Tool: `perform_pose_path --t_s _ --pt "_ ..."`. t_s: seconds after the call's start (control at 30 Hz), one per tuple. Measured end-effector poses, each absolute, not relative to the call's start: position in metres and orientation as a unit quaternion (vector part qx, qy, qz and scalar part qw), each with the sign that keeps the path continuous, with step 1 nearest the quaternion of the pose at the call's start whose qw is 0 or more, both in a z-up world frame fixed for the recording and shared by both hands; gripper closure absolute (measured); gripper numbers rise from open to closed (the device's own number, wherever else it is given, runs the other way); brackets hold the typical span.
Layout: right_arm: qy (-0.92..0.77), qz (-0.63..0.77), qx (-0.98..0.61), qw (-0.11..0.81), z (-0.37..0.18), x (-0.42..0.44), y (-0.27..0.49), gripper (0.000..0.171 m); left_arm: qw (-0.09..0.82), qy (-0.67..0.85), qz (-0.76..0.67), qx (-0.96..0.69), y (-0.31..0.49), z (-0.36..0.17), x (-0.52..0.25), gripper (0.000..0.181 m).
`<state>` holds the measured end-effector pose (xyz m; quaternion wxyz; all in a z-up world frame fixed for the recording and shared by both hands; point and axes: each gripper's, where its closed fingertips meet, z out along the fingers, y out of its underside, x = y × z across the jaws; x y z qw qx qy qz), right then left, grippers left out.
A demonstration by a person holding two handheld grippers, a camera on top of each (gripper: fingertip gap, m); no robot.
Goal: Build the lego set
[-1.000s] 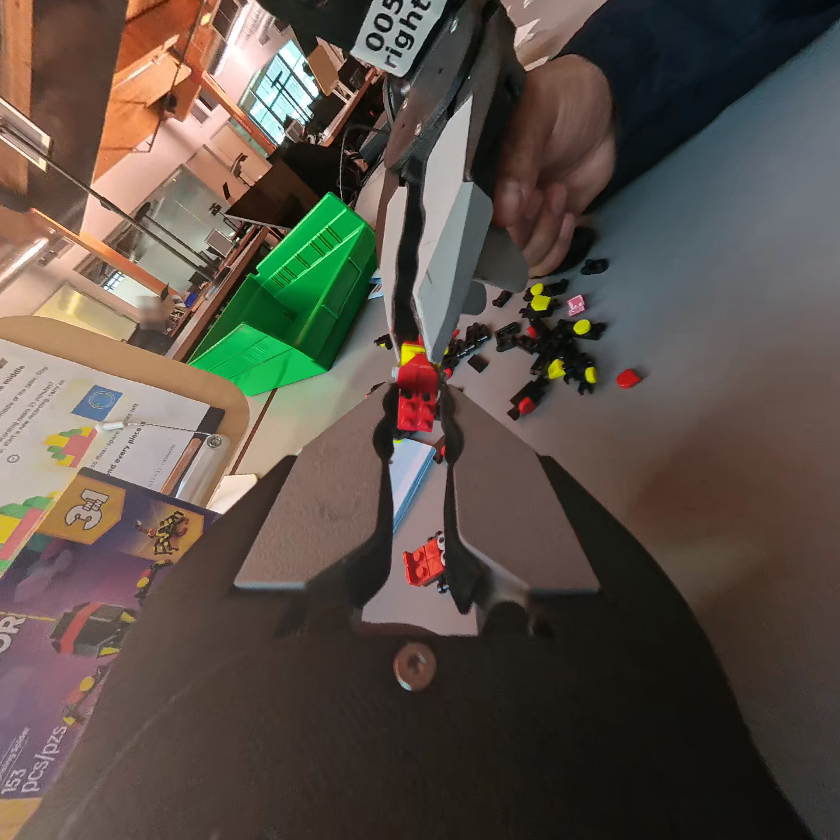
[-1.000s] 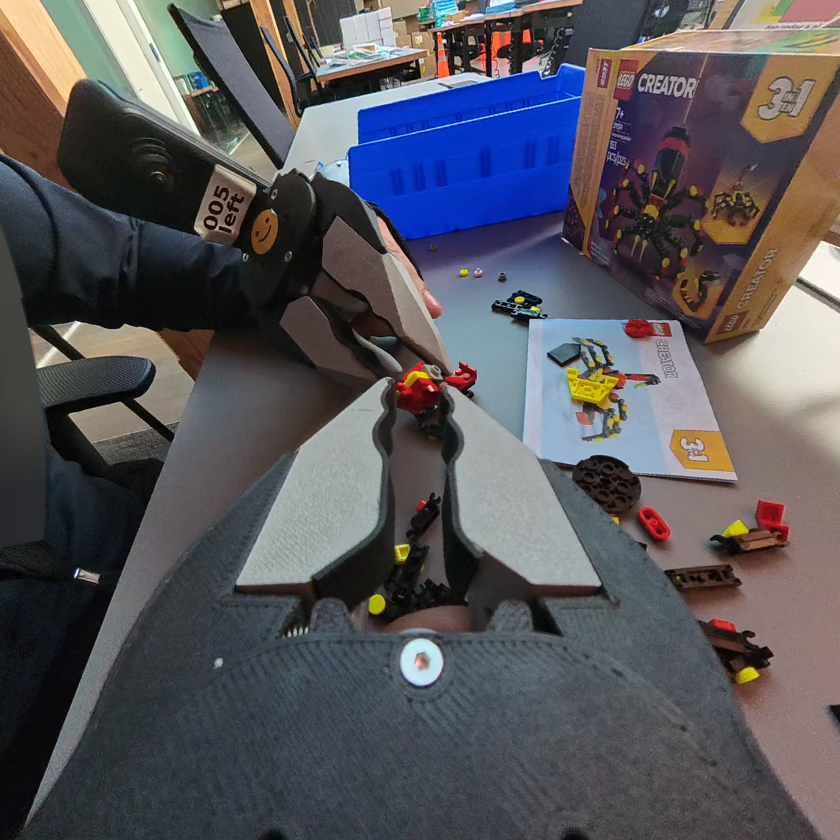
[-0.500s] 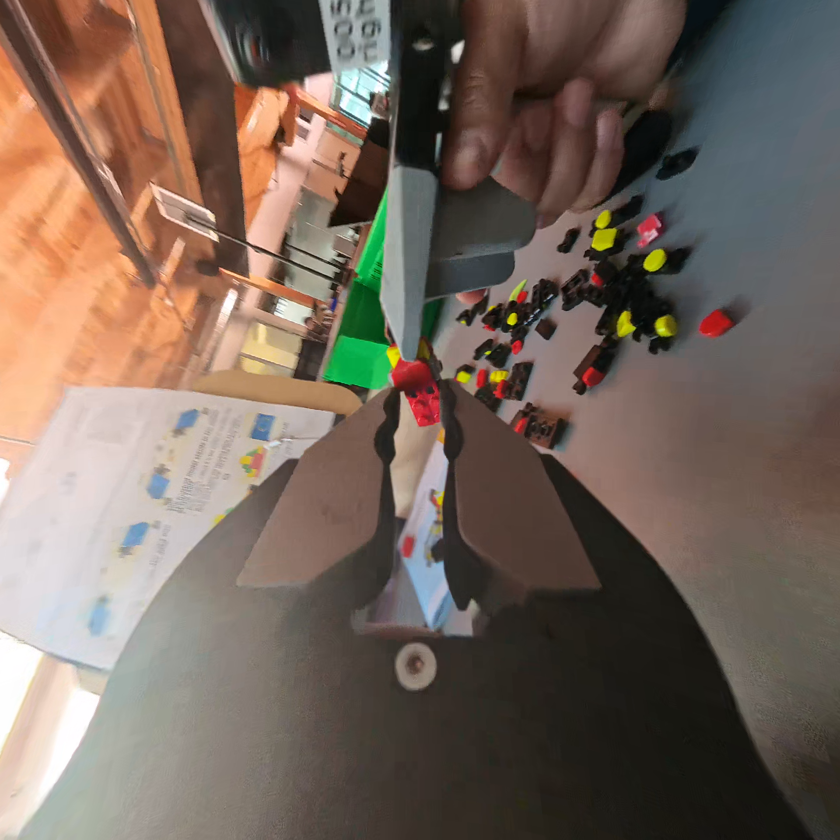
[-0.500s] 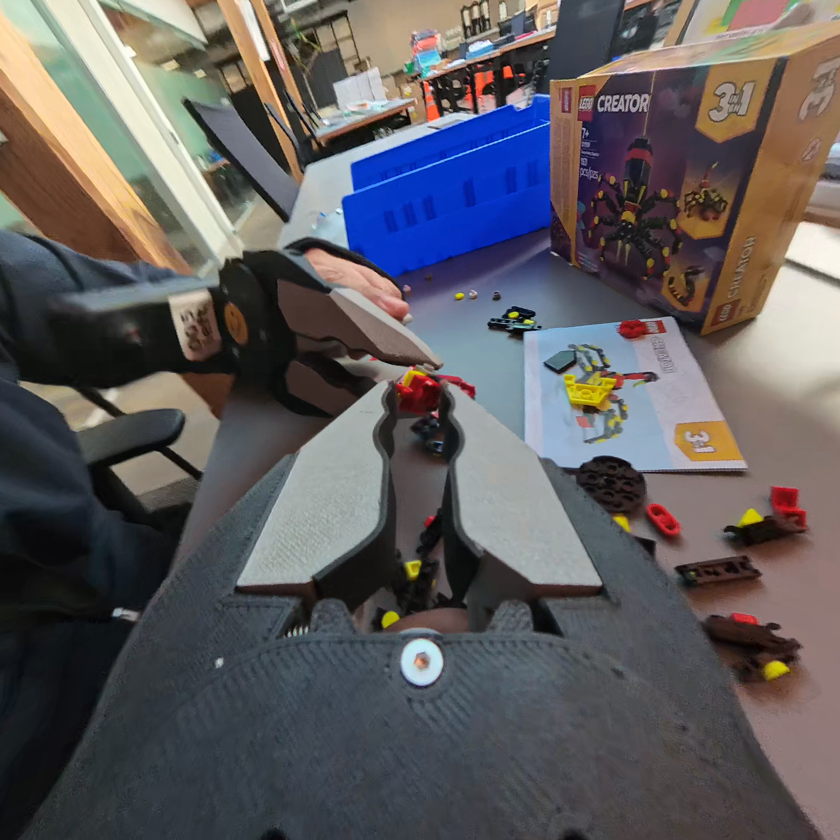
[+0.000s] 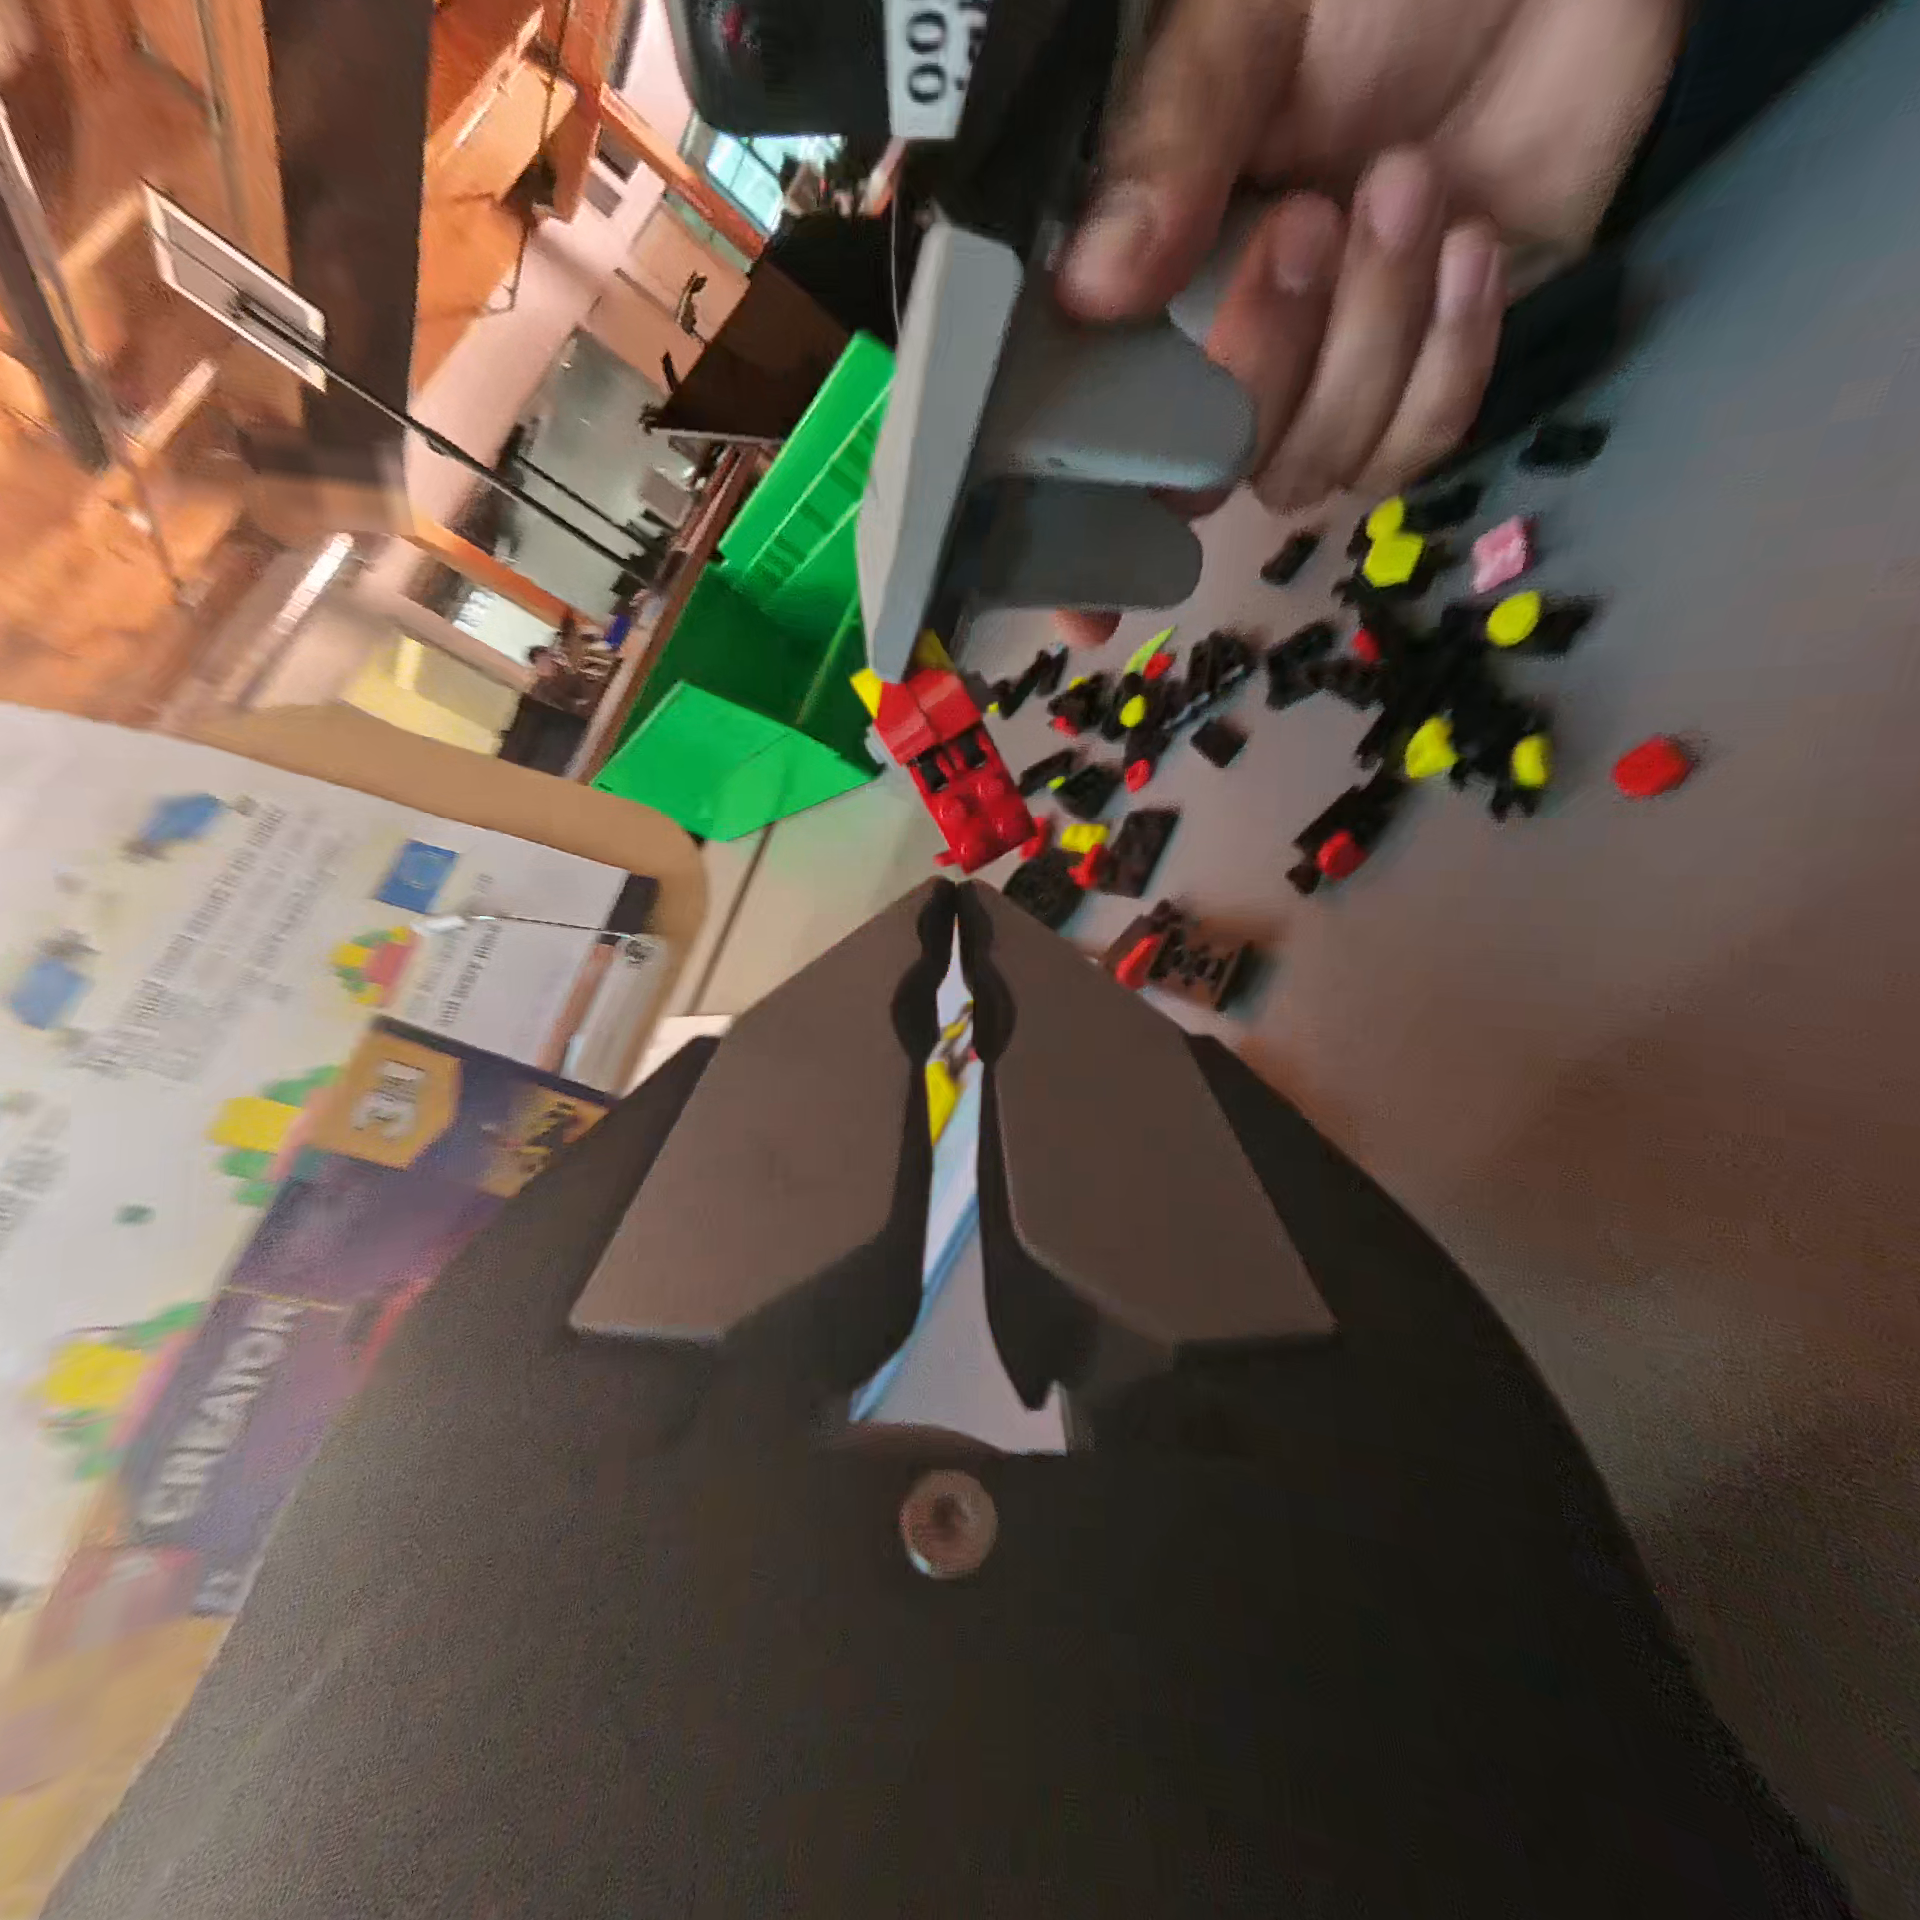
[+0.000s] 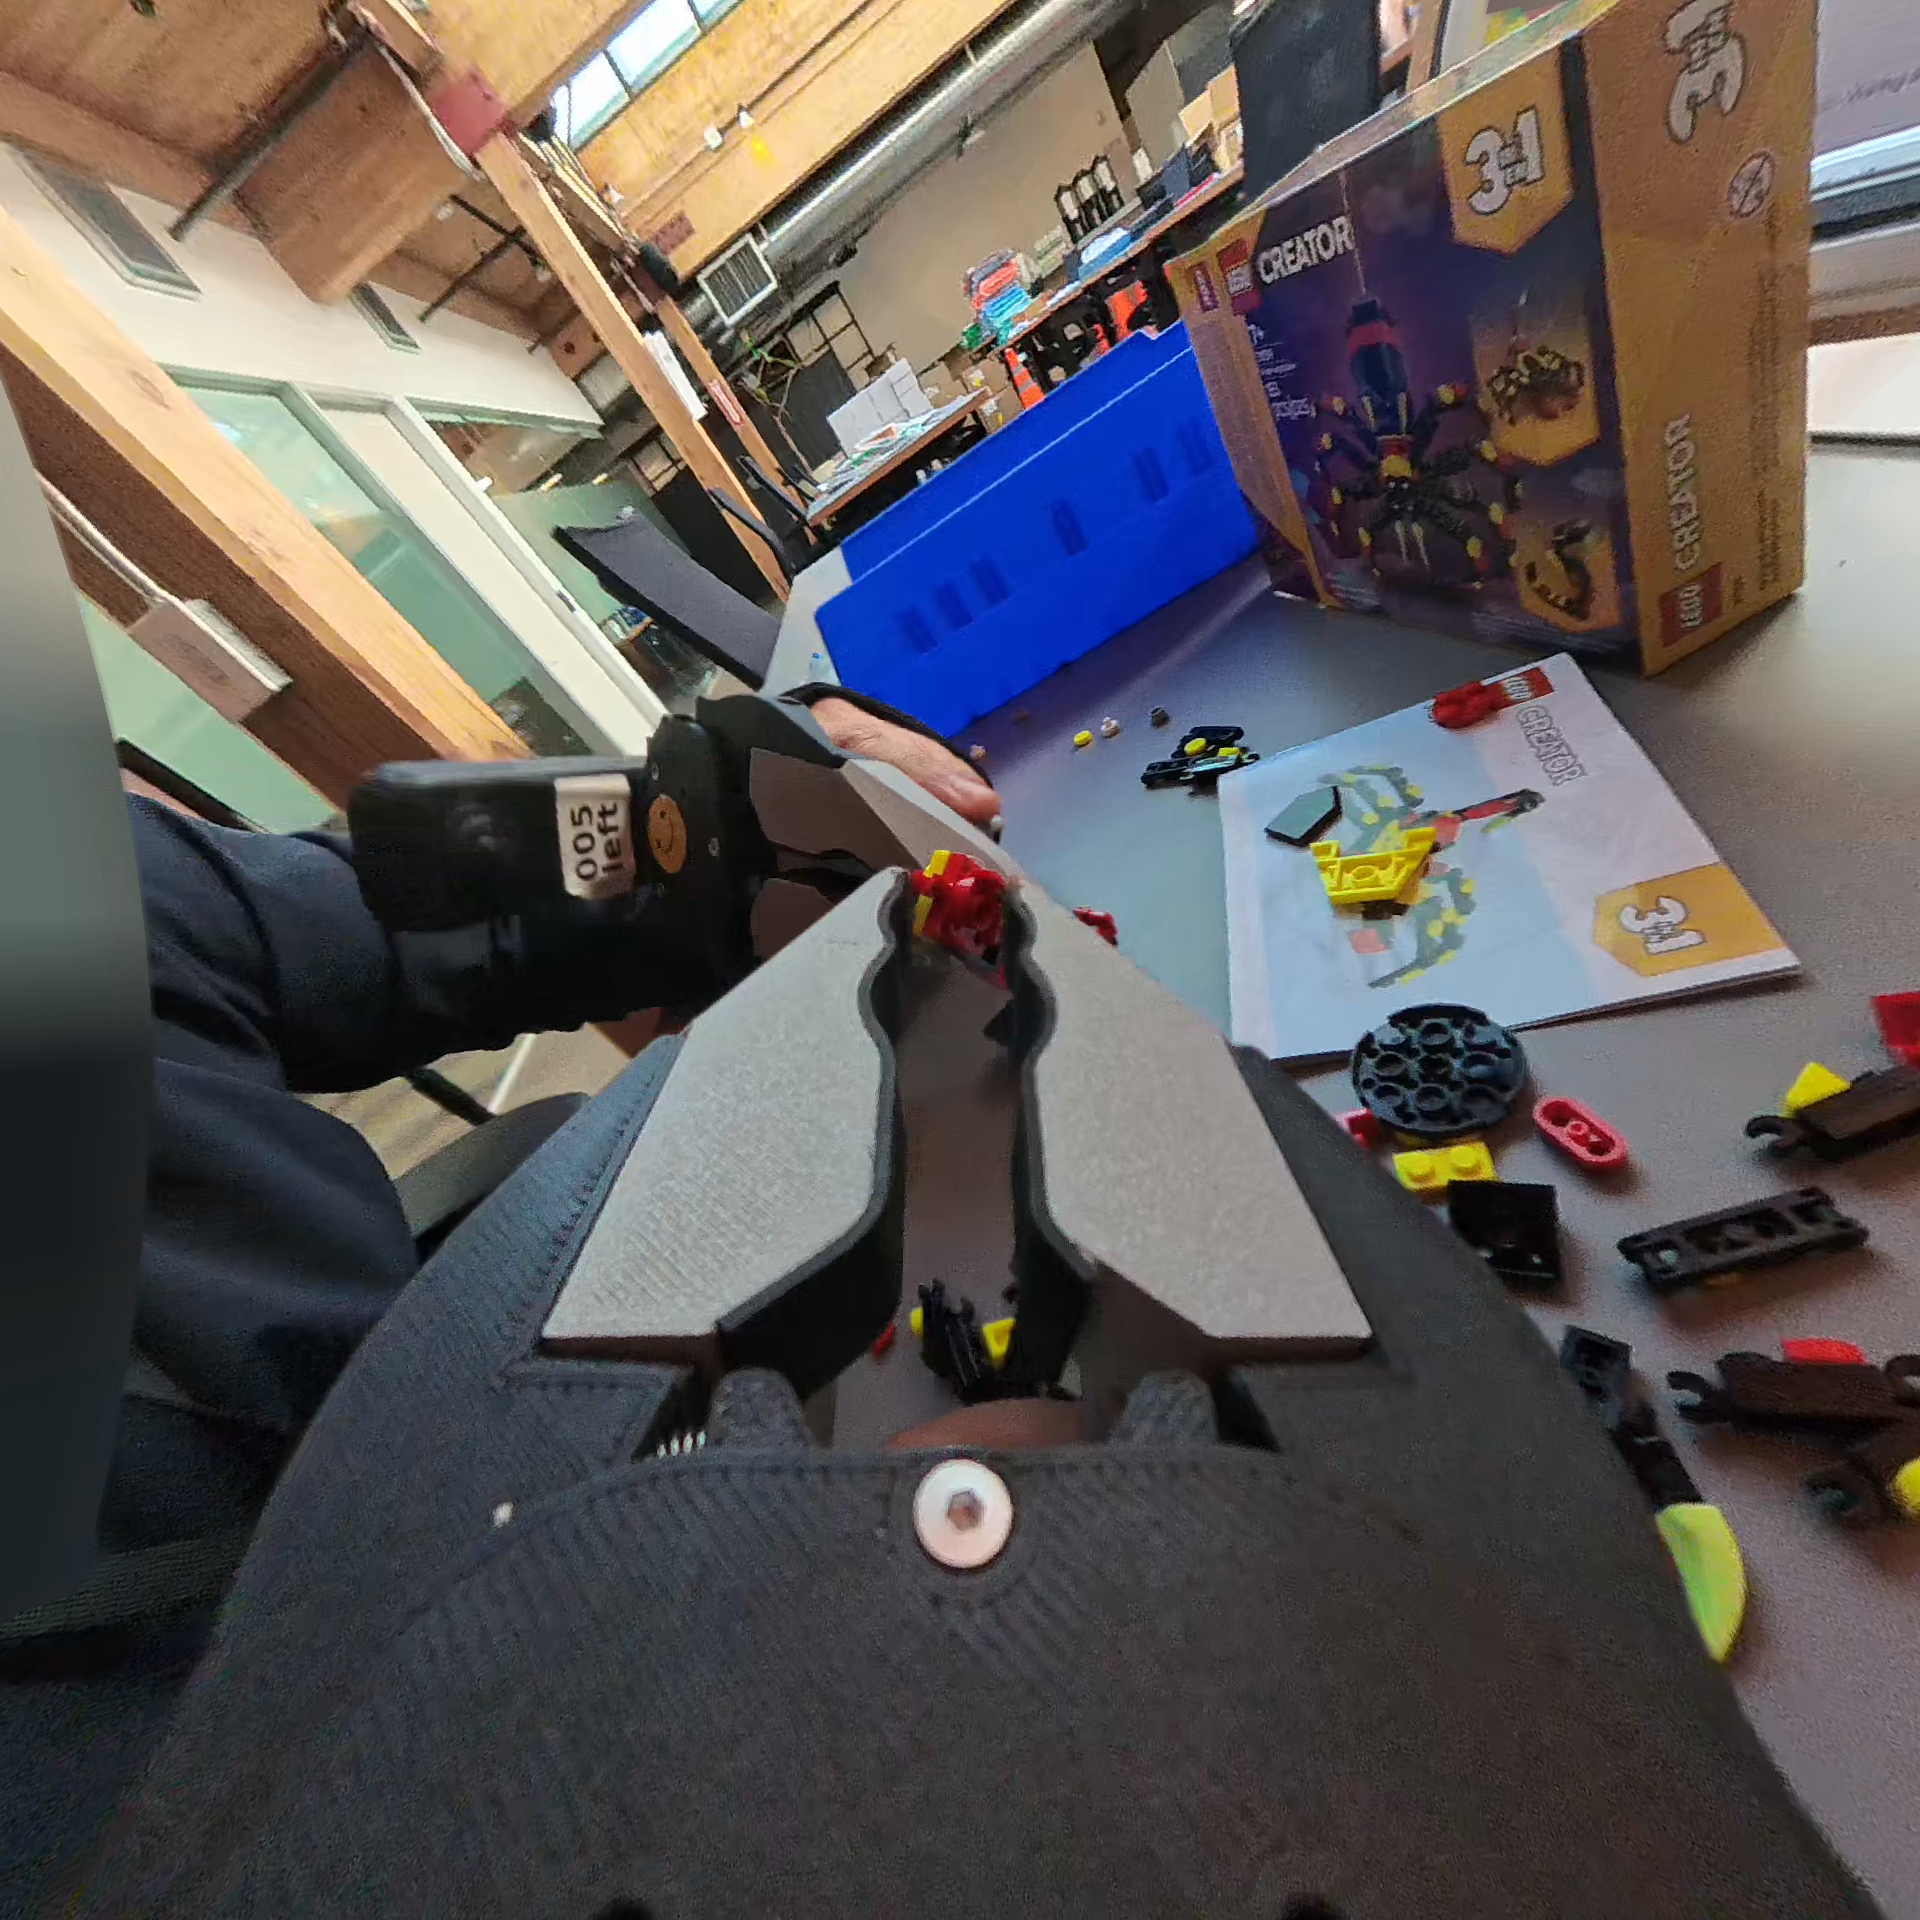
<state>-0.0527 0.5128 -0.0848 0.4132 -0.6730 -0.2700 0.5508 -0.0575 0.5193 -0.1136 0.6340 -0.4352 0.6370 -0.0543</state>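
Red and yellow bricks make up the small lego assembly (image 6: 958,912), clamped at the tips of the right gripper (image 6: 954,914) above the grey table (image 6: 1714,582). The left gripper (image 5: 957,906) has its jaws together, empty, just beside the assembly. Motion blur smears the loose black pieces (image 5: 1434,686). One instruction booklet (image 6: 1496,862), one set box (image 6: 1507,395), one round black plate (image 6: 1439,1070).

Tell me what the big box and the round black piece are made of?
The box looks like printed cardboard: flat panels, folded edges, a slight sheen. The round black piece looks like hard, shiny plastic, with moulded studs on top catching the light.
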Motion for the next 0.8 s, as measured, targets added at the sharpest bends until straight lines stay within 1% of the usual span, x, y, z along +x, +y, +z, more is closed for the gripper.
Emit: perform_pose_path --t_s 0.03,0.07,0.17,0.27,0.3,0.33,0.53,0.67,0.7,0.77,0.8 --pt "-0.271 0.54 -0.676 0.422 -0.086 -0.052 0.515 0.157 0.626 0.628 -0.096 -0.453 0.518 -0.114 -0.056 0.181" --pt "-0.275 0.531 -0.677 0.429 -0.087 -0.053 0.516 0.157 0.618 0.619 -0.127 -0.468 0.517 -0.112 -0.055 0.181" --pt "-0.28 0.504 -0.68 0.452 -0.087 -0.056 0.519 0.158 0.628 0.588 -0.169 -0.481 0.517 -0.097 -0.053 0.172" --pt "-0.271 0.48 -0.679 0.485 -0.083 -0.058 0.523 0.158 0.633 0.577 -0.176 -0.486 0.513 -0.093 -0.049 0.16" --pt "-0.264 0.482 -0.681 0.485 -0.083 -0.059 0.523 0.158 0.638 0.569 -0.169 -0.49 0.515 -0.091 -0.049 0.161" --pt "-0.251 0.486 -0.683 0.483 -0.083 -0.06 0.524 0.158 0.644 0.558 -0.159 -0.499 0.518 -0.089 -0.05 0.166" --pt "-0.204 0.524 -0.699 0.442 -0.09 -0.059 0.528 0.158 0.647 0.572 -0.106 -0.494 0.522 -0.094 -0.049 0.165" --pt "-0.194 0.514 -0.71 0.44 -0.094 -0.059 0.53 0.157 0.643 0.582 -0.083 -0.492 0.525 -0.098 -0.05 0.165" --pt "-0.193 0.512 -0.712 0.44 -0.094 -0.059 0.53 0.157 0.644 0.585 -0.071 -0.488 0.525 -0.098 -0.05 0.165" --pt "-0.187 0.522 -0.712 0.431 -0.094 -0.06 0.529 0.157 0.656 0.584 -0.048 -0.476 0.525 -0.096 -0.05 0.156" --pt "-0.18 0.532 -0.709 0.426 -0.094 -0.06 0.529 0.158 0.658 0.587 -0.04 -0.47 0.524 -0.096 -0.049 0.156"
